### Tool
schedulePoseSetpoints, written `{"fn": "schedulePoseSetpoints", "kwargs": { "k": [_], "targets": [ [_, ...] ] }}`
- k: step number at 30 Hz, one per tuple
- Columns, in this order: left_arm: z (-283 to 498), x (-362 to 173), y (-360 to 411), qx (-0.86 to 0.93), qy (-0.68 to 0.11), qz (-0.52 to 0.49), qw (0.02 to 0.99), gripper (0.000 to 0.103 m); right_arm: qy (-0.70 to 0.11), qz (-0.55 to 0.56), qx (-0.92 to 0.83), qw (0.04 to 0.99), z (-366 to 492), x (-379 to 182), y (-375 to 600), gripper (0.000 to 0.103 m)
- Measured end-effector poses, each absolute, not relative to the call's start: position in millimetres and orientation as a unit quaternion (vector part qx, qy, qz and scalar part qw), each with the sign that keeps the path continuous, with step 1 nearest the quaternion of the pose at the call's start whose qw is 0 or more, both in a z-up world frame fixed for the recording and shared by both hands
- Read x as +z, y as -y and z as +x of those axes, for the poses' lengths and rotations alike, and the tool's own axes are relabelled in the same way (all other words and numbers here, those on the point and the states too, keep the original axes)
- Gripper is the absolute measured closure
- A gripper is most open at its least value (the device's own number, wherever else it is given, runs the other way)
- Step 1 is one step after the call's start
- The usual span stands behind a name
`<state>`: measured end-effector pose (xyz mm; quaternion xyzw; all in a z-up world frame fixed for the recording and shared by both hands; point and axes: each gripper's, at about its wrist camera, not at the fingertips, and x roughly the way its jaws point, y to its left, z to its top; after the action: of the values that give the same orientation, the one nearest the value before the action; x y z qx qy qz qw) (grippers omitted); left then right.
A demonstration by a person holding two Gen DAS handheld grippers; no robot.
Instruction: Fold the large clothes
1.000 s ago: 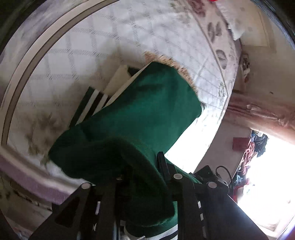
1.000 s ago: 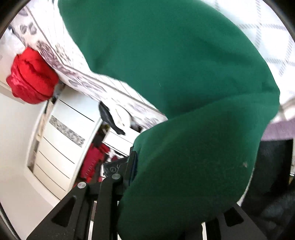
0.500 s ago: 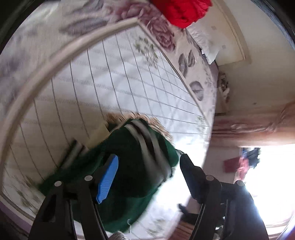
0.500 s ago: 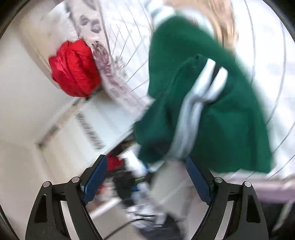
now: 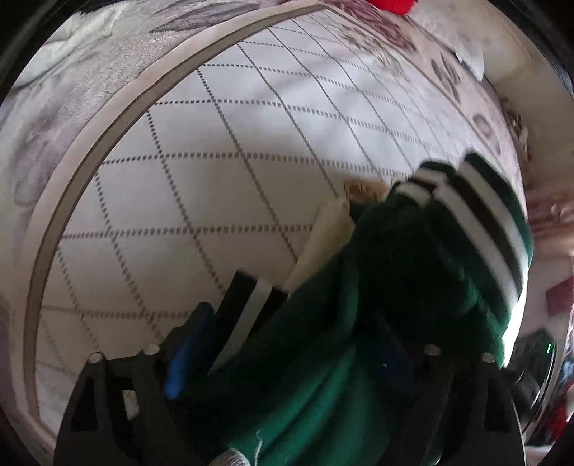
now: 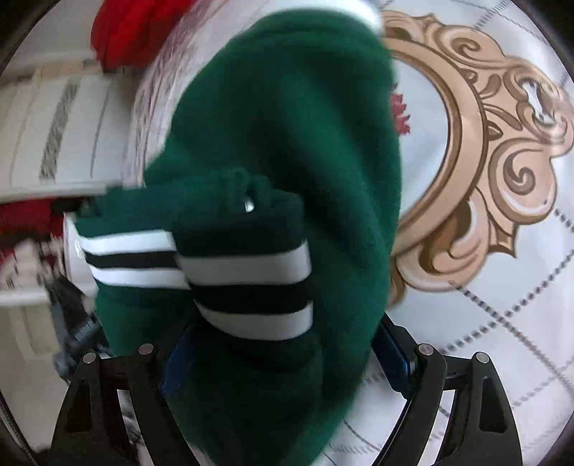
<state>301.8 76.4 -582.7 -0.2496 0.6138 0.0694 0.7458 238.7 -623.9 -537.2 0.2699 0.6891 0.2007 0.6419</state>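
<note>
A dark green garment (image 5: pixel 412 286) lies bunched in a folded heap on the bed, its white-and-black striped cuff (image 5: pixel 477 222) on top. My left gripper (image 5: pixel 287 358) points steeply down onto it. Its jaws are opening, and green fabric lies between its fingers (image 5: pixel 183 362). In the right wrist view the garment (image 6: pixel 287 125) fills the middle, with two striped cuffs (image 6: pixel 247 265) folded across it. My right gripper (image 6: pixel 283 355) straddles the near end of the heap. Its wide jaws are closing slightly, and the fabric bulges between the blue pads (image 6: pixel 394 351).
The heap rests on a white quilted bedspread (image 5: pixel 215 161) with a gold scroll motif (image 6: pixel 484 143). A cream cloth (image 5: pixel 323 243) pokes out from under the garment. A red bundle (image 6: pixel 132 32) lies at the far bed edge, beside a white drawer unit (image 6: pixel 53 125).
Both grippers were shut on the lifted green fabric, then let it go. The garment dropped onto the bed. Both grippers have come down over it with jaws wide.
</note>
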Motion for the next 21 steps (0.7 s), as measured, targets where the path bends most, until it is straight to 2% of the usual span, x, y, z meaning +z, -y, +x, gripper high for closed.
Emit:
{"fn": "schedulePoseSetpoints", "kwargs": {
  "k": [1, 2, 4, 9, 11, 14, 15, 17, 21],
  "targets": [
    [306.2, -582.3, -79.9, 0.065, -0.611, -0.254, 0.747, 0.013, -0.682, 0.285, 0.193, 0.646, 235.0, -533.6, 628.3, 0.032],
    [308.3, -581.2, -81.5, 0.061, -0.61, -0.257, 0.747, 0.013, -0.679, 0.306, 0.177, 0.643, 230.8, -530.0, 634.5, 0.042],
    [310.4, -575.1, -83.6, 0.052, -0.609, -0.258, 0.748, 0.013, -0.667, 0.375, 0.142, 0.628, 211.3, -526.0, 651.9, 0.051],
    [296.5, -526.1, -78.2, 0.032, -0.593, -0.196, 0.781, 0.013, -0.709, 0.45, 0.072, 0.538, 107.7, -525.9, 661.3, 0.053],
    [280.2, -501.3, -82.2, 0.046, -0.574, -0.164, 0.801, 0.013, -0.757, 0.431, 0.063, 0.486, 66.4, -525.8, 651.6, 0.045],
    [251.0, -479.0, -99.7, 0.068, -0.539, -0.161, 0.824, 0.013, -0.801, 0.383, 0.053, 0.457, 39.8, -507.4, 651.2, 0.045],
    [240.1, -476.3, -108.2, 0.077, -0.534, -0.169, 0.825, 0.013, -0.798, 0.364, 0.051, 0.479, 40.3, -492.6, 654.1, 0.044],
    [225.5, -480.2, -123.7, 0.089, -0.53, -0.192, 0.821, 0.011, -0.782, 0.318, 0.06, 0.532, 53.1, -455.7, 655.3, 0.031],
    [204.1, -511.3, -142.4, 0.126, -0.567, -0.204, 0.788, 0.011, -0.717, 0.248, 0.129, 0.639, 120.7, -397.1, 624.7, 0.017]
  ]
}}
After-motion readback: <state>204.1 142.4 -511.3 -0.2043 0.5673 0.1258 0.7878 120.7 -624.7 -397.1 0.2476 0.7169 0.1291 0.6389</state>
